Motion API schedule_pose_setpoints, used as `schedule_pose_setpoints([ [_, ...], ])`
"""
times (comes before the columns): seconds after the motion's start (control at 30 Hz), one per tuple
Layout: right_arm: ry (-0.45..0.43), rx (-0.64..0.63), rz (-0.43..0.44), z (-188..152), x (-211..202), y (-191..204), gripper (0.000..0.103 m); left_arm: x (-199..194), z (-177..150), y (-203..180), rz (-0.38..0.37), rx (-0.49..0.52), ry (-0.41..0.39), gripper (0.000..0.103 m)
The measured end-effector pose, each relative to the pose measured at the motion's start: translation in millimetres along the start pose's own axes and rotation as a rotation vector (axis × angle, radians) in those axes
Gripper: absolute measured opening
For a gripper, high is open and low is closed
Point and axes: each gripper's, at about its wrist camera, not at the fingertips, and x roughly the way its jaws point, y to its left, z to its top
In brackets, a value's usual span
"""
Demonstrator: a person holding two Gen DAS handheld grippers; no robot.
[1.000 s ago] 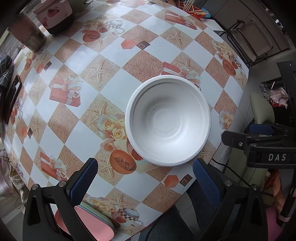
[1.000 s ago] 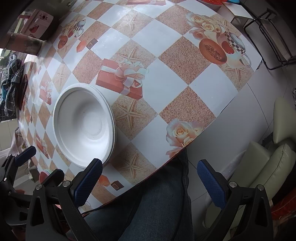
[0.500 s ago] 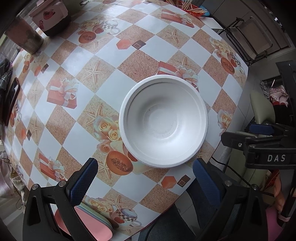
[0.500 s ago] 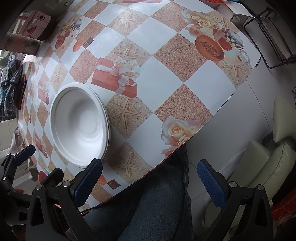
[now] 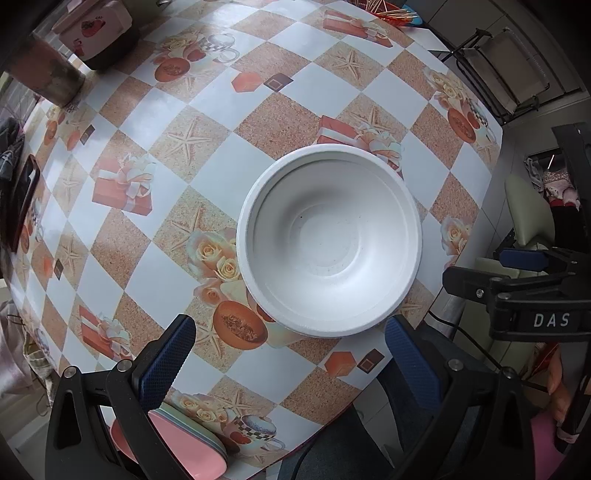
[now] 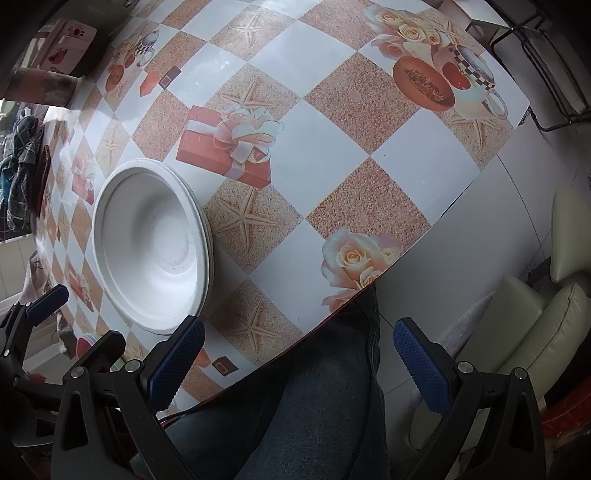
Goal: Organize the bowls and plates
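Note:
A white bowl (image 5: 328,240) stands upright on the patterned table (image 5: 184,122), near its front edge; a second rim under it shows in the right wrist view, so the white bowl (image 6: 151,243) looks stacked on another. My left gripper (image 5: 291,354) hovers open above the bowl's near rim, holding nothing. My right gripper (image 6: 299,354) is open and empty over the table's edge, to the right of the bowl. A stack of pink and pastel plates (image 5: 184,443) lies at the front left, partly hidden behind the left finger.
A person's leg in jeans (image 6: 295,406) is under the table edge. A box (image 5: 92,33) and a brown cylinder (image 5: 48,70) stand at the far left, a dark phone (image 5: 22,199) at the left edge. Folding chair (image 5: 506,70) and cream seat (image 6: 535,325) lie beyond.
Both views have slid slightly: the bowl sits a bit further left and lower in the left wrist view, and nearer in the right. Both grippers stay open.

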Motion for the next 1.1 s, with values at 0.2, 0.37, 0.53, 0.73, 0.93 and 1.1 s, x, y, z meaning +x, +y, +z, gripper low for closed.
schedule_pose_setpoints([
  [0.2,-0.005,-0.080,-0.064,14.9,6.0,15.0,0.103,8.9,11.6,11.6,0.022,-0.057,-0.003,0.102],
  [0.37,-0.005,-0.150,-0.138,38.4,15.5,34.5,0.103,25.8,22.9,21.4,0.043,-0.114,0.002,0.102],
  [0.53,-0.020,-0.237,-0.165,61.2,19.5,47.7,0.103,40.7,28.8,37.7,0.055,-0.201,0.008,0.102],
  [0.73,-0.022,-0.353,-0.189,73.0,32.9,64.8,0.103,54.6,23.7,48.1,0.073,-0.269,0.009,0.102],
  [0.93,0.006,-0.394,-0.175,82.9,45.3,71.8,0.103,71.7,20.9,55.1,0.032,-0.301,0.016,0.103],
  [1.1,-0.007,-0.425,-0.163,89.3,43.7,72.0,0.103,86.0,17.8,62.6,0.029,-0.304,0.044,0.103],
])
